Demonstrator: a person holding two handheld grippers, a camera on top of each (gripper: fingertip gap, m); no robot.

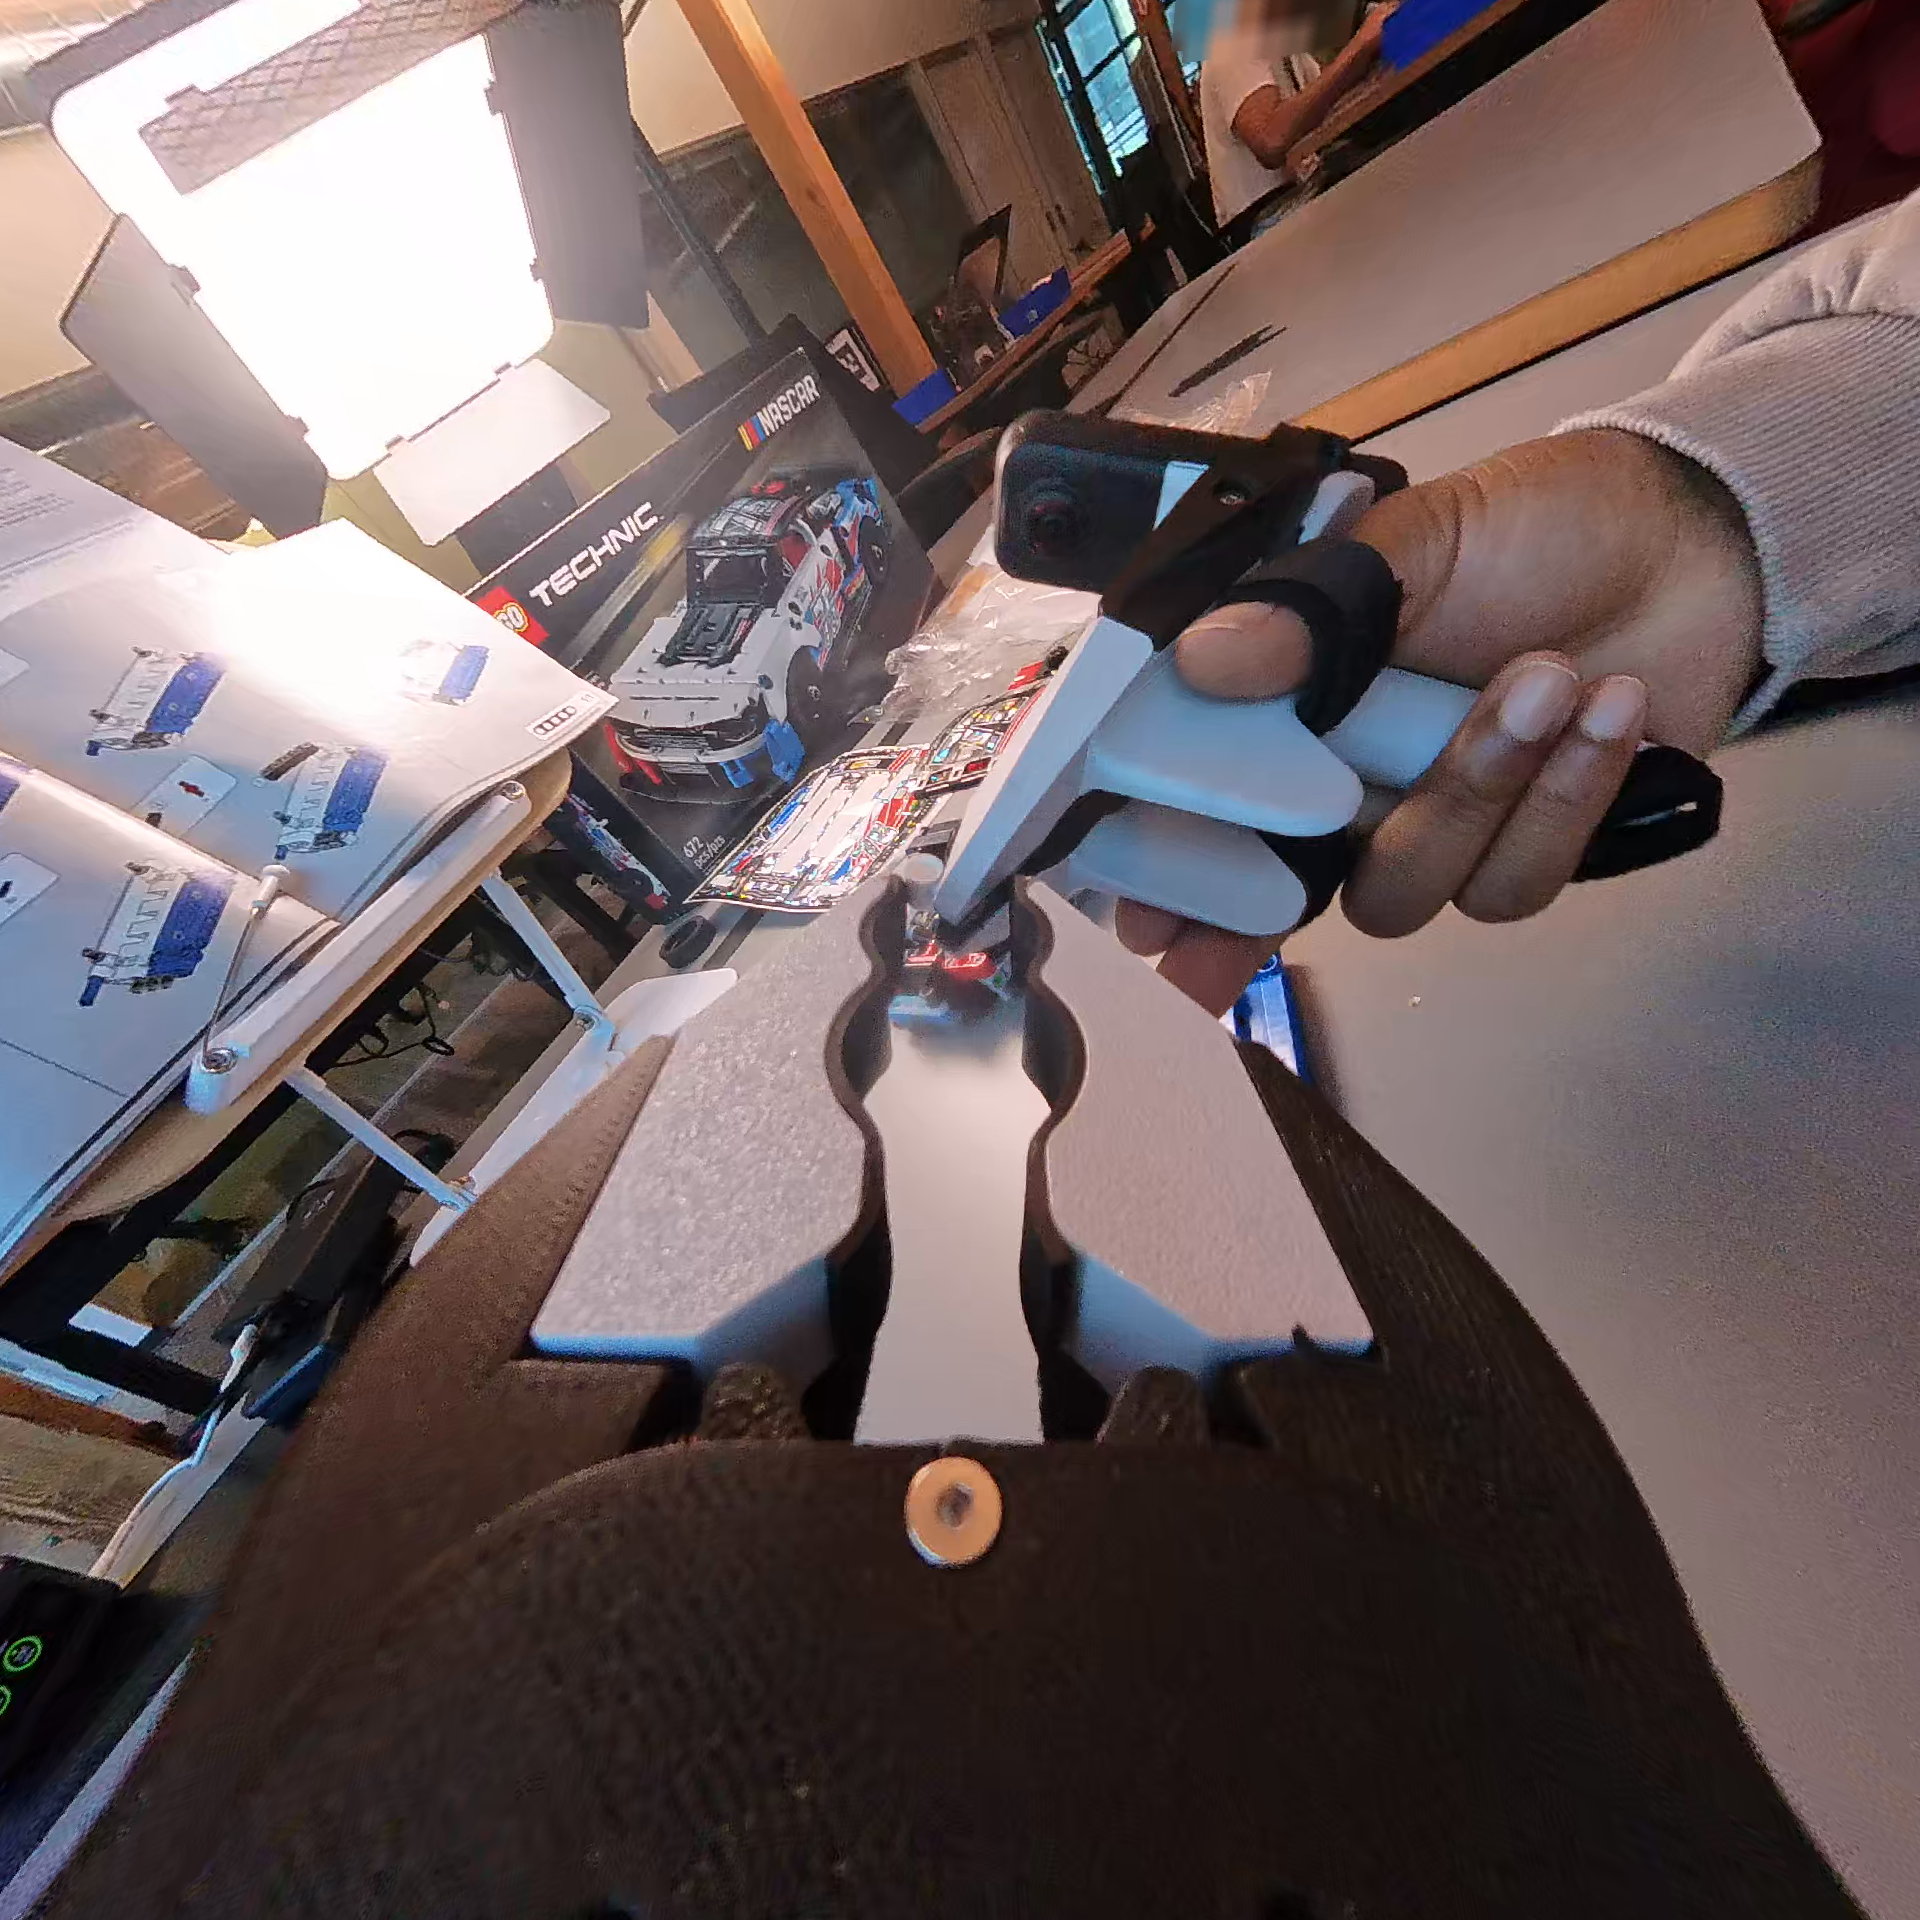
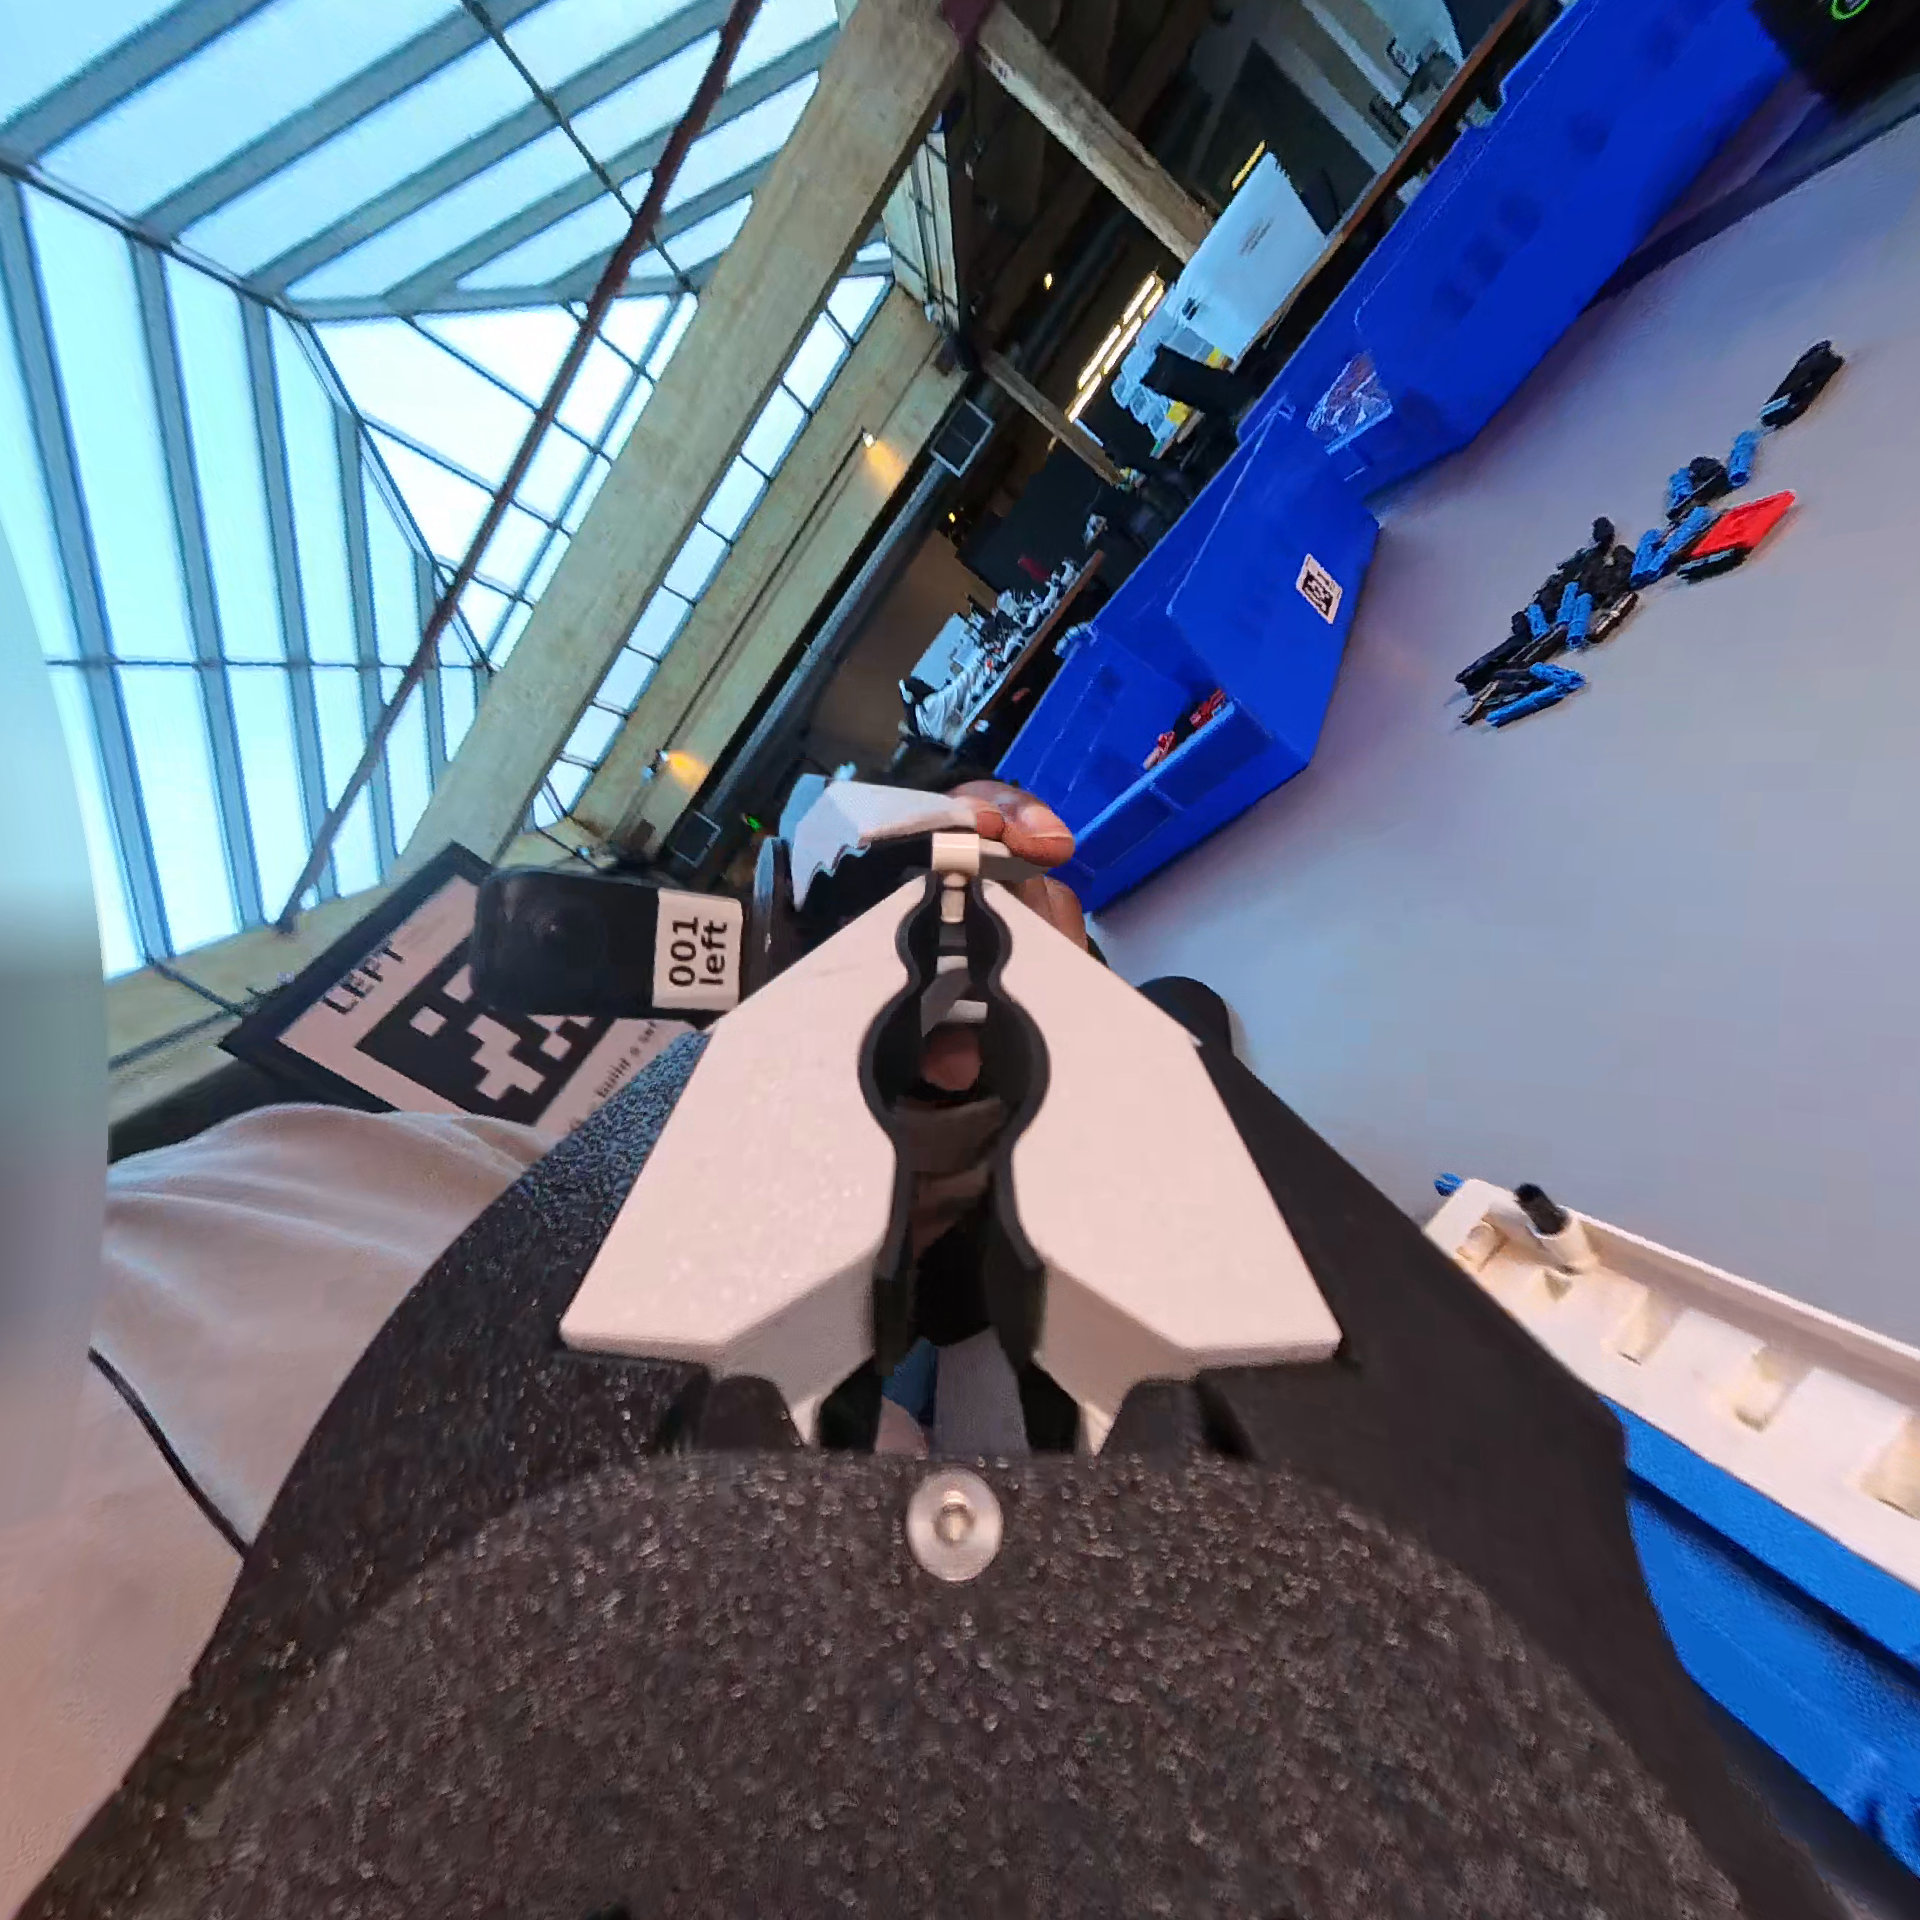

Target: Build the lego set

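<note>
Across the bench: I saw a pale grey table [image 1: 1558, 1351] under both tools, matte and mostly bare near me
Left gripper: my left gripper [image 1: 951, 925] had its white fingers drawn near each other at the tips, a small red and white lego piece [image 1: 940, 961] sitting between them; whether they truly pinched it I could not tell
Right gripper: my right gripper [image 2: 954, 878] was nearly closed, its tips nipping a small white lego pin [image 2: 954, 857]; seen from the left wrist, it pointed down and met the left tool's tips
Right hand: the hand [image 1: 1507, 665] gripped the white handle, in a grey sleeve [image 1: 1818, 416]
Sticker sheet: a colourful sticker sheet [image 1: 831, 821] lay flat just beyond the tips
Set box: the black lego box [image 1: 717, 623] with a race car picture stood behind the sheet
Instructions: an open booklet [image 1: 260, 707] rested tilted on a white stand [image 1: 364, 956] at my left
Loose parts: a scatter of blue and black pins [image 2: 1600, 592] with one red piece lay well apart on the table
Bins: blue bins [image 2: 1299, 582] lined the table's far edge
Near build: a white and blue lego assembly [image 2: 1704, 1382] lay at the right edge
Room: a bright lamp panel [image 1: 312, 260], timber beams [image 2: 727, 364] and a glazed roof [image 2: 208, 416] stood overhead, more benches beyond
</note>
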